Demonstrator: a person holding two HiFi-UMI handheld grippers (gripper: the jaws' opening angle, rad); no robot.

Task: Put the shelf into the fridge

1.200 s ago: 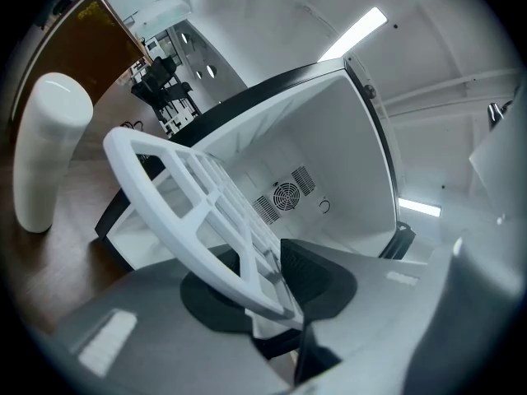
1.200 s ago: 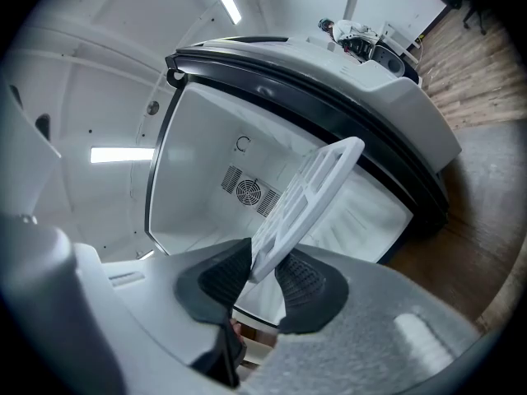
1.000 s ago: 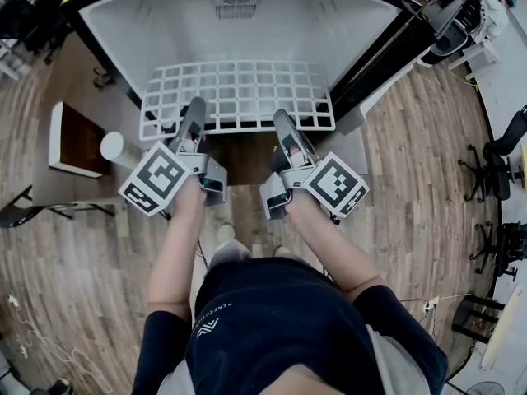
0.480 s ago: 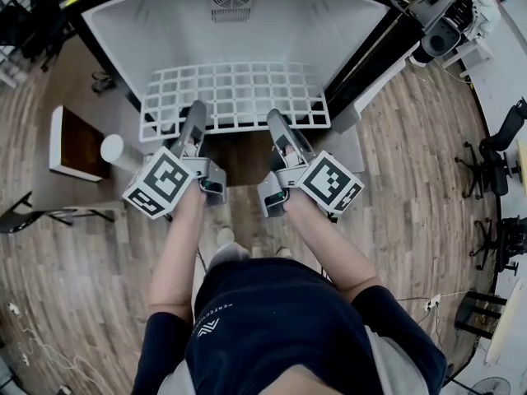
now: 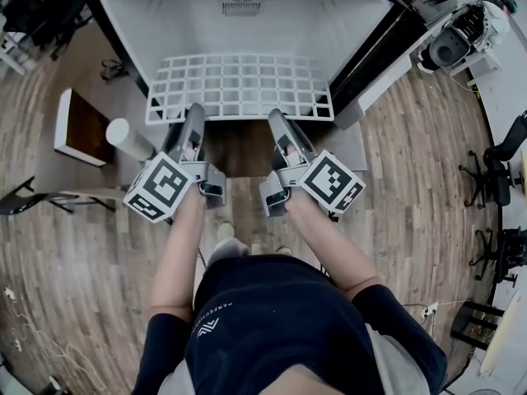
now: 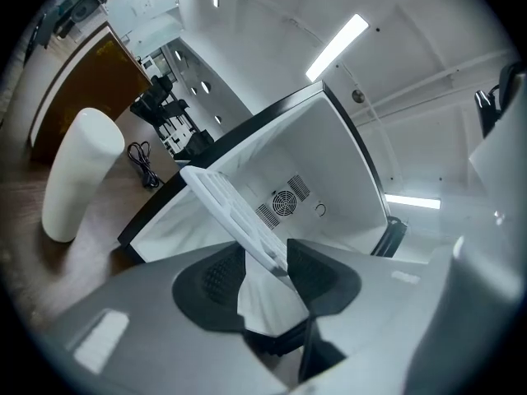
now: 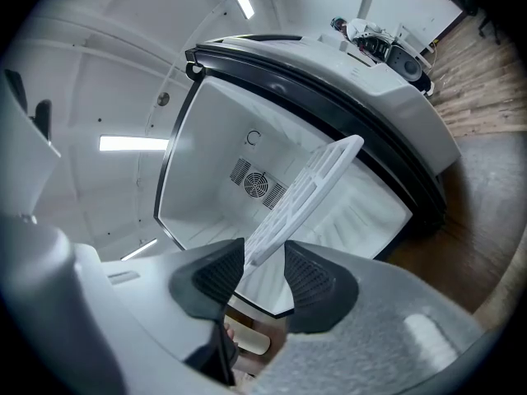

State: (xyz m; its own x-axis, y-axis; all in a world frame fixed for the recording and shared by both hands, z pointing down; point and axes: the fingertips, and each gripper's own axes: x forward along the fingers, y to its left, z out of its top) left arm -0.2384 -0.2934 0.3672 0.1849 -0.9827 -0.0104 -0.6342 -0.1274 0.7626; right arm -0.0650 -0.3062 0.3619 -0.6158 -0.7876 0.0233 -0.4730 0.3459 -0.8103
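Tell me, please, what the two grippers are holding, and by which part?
Nothing is gripped: the jaws of the left gripper and the right gripper are opening, with the front edge of the shelf between each pair.

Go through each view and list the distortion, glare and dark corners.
Head view: fisheye bows the fridge walls and floorboards; light is even, the shelf sharp. Left gripper view: black vignette at the corners, the ceiling light strip blown out. Right gripper view: same vignette, glaring ceiling strips.
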